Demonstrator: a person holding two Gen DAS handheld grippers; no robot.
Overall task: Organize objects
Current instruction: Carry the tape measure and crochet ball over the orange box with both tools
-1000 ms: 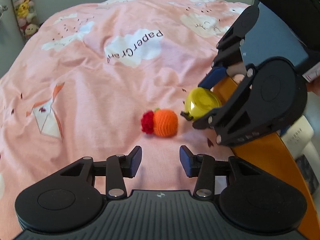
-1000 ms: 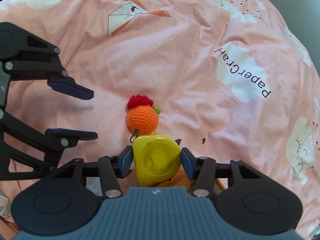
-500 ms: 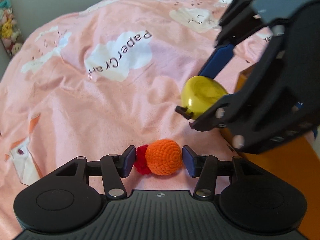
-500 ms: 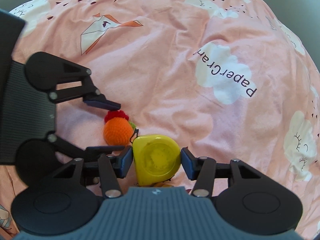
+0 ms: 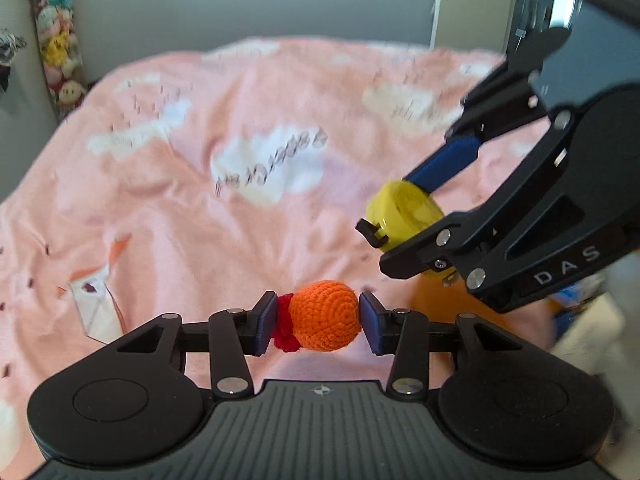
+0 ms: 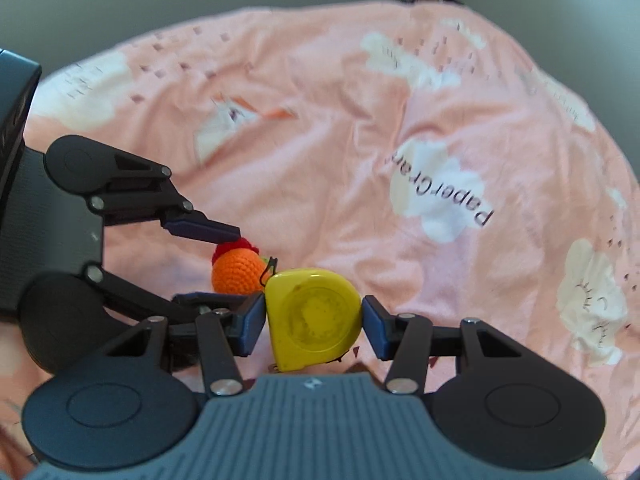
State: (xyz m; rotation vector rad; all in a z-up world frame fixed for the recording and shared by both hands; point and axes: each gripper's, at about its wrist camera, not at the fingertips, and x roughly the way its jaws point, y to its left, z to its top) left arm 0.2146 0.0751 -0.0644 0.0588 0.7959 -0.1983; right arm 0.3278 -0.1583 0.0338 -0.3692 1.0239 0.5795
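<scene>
An orange crochet ball (image 5: 326, 316) with a red tuft sits between the pads of my left gripper (image 5: 318, 322), lifted off the pink bedcover (image 5: 200, 240). The left jaws are closing and both pads press on the ball. My right gripper (image 6: 313, 326) is shut on a yellow tape measure (image 6: 314, 320) and holds it above the bed. In the left wrist view the tape measure (image 5: 404, 216) hangs to the upper right in the right gripper (image 5: 418, 216). In the right wrist view the ball (image 6: 238, 276) in the left gripper (image 6: 218, 268) almost touches the tape measure.
An orange box (image 5: 448, 304) stands at the bed's right side, partly hidden behind the right gripper. White and blue items (image 5: 588, 332) lie blurred beyond it. A column of plush toys (image 5: 56, 48) hangs on the far left wall. The bedcover shows cloud prints.
The left gripper moved forward around the crochet ball, closed on it and raised it off the bed. The right gripper rose with the tape measure.
</scene>
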